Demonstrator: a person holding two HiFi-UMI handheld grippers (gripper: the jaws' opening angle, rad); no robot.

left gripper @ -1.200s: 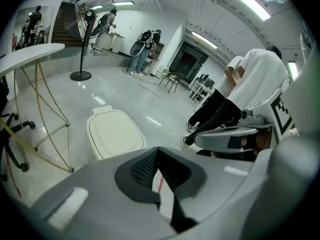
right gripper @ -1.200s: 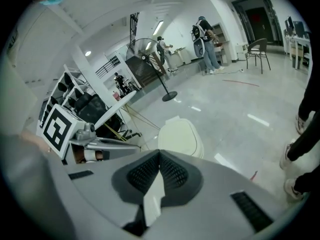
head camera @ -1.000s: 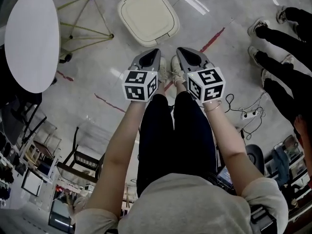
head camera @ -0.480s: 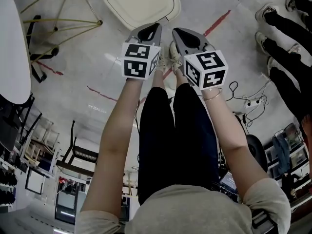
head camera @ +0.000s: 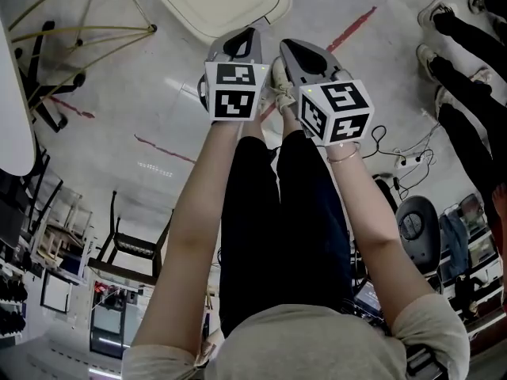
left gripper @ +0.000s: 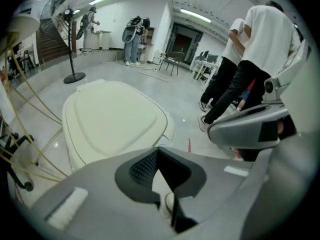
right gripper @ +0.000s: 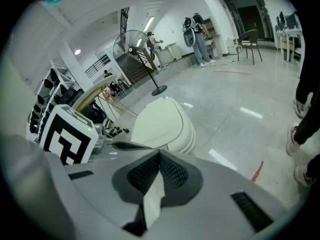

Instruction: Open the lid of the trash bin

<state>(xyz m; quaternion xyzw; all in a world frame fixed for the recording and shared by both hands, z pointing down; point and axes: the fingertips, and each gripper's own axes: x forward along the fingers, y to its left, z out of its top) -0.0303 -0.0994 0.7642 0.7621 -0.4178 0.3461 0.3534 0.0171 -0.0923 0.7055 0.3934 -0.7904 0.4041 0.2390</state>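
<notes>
The cream trash bin [head camera: 218, 2] stands on the floor ahead of me, its flat lid [left gripper: 112, 119] down and shut. In the head view my left gripper [head camera: 240, 39] hovers just short of the bin's near edge, jaws together and empty. My right gripper [head camera: 295, 50] is held beside it, a little to the right, also shut on nothing. The left gripper view looks over the lid from close by, with the right gripper [left gripper: 250, 129] at its right side. The right gripper view has the bin [right gripper: 162, 121] straight ahead and the left gripper's marker cube [right gripper: 67, 134] on the left.
A yellow wire-frame stand [head camera: 95, 30] and a white round table [head camera: 12, 109] are left of the bin. People's legs [head camera: 467, 46] stand at the right, with cables and a power strip [head camera: 396, 165] on the floor. Red tape [head camera: 352, 26] marks the floor.
Both grippers and my view have moved forward toward the bin, so it now sits at the top edge of the head view. The jaws stay shut.
</notes>
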